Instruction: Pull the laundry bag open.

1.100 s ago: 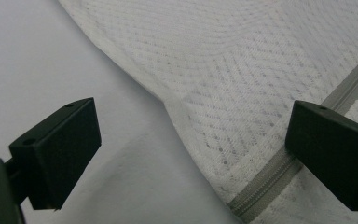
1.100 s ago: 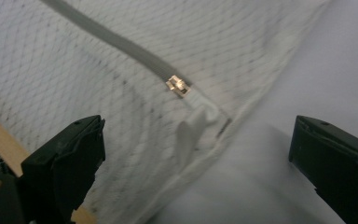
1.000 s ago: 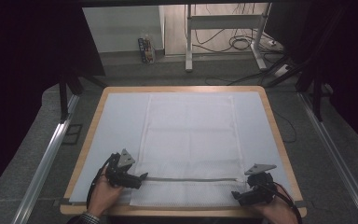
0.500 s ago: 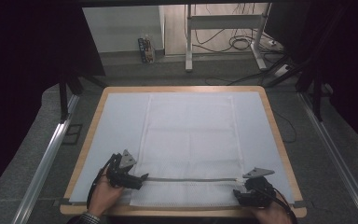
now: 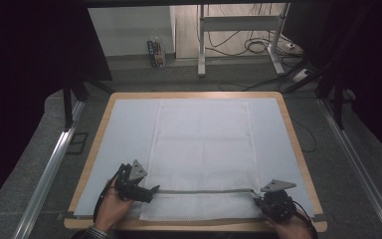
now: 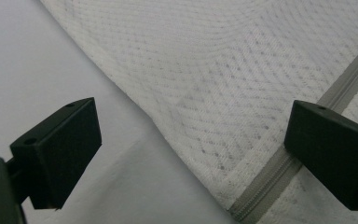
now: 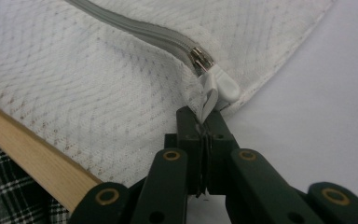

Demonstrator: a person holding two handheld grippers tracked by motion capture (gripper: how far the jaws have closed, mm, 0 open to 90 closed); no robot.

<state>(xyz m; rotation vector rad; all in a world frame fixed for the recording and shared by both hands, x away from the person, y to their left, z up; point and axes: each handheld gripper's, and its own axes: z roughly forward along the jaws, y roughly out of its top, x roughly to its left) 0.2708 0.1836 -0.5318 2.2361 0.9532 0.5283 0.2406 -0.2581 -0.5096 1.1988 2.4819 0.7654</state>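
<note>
My right gripper [image 7: 205,122] is pinching the zipper's white pull [image 7: 213,91] at the bag's [image 5: 204,149] near right corner; my left gripper [image 6: 191,154] is spread wide over the zipper [image 6: 279,170], its far end cut off.

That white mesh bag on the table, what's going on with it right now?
A person is working the zipper of a white mesh bag lying flat on the table. The right hand-held gripper is shut on the white zipper pull at the bag's right end. The left hand-held gripper is open, its jaws on either side of the bag's corner at the zipper's left end, not yet pinching it.
</note>
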